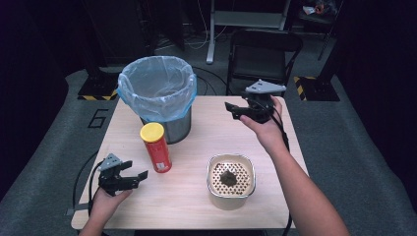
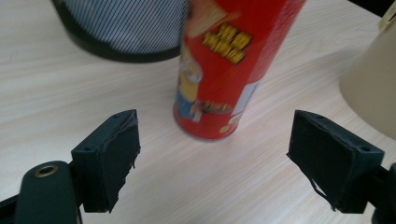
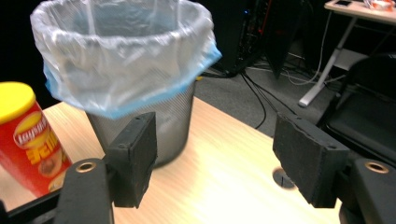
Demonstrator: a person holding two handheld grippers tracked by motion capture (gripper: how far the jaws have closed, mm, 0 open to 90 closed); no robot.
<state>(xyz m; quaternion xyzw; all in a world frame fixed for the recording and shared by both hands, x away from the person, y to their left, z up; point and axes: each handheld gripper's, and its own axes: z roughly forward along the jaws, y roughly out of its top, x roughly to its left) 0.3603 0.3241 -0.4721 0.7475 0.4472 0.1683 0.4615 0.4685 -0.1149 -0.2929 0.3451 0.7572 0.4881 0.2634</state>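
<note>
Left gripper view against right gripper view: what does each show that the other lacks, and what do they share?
Left gripper view alone: the bottom of the red can standing on the table, ahead of the open left gripper, and the side of a cream container at the right edge.

Right gripper view alone: the bin's plastic liner, the can's yellow lid, a black chair and floor cables, beyond the open right gripper.

Both: the can, the mesh bin, the wooden table.

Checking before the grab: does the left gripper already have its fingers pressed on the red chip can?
No. In the left gripper view the fingers stand wide apart with bare table between them, and the red chip can stands beyond them, untouched.
</note>
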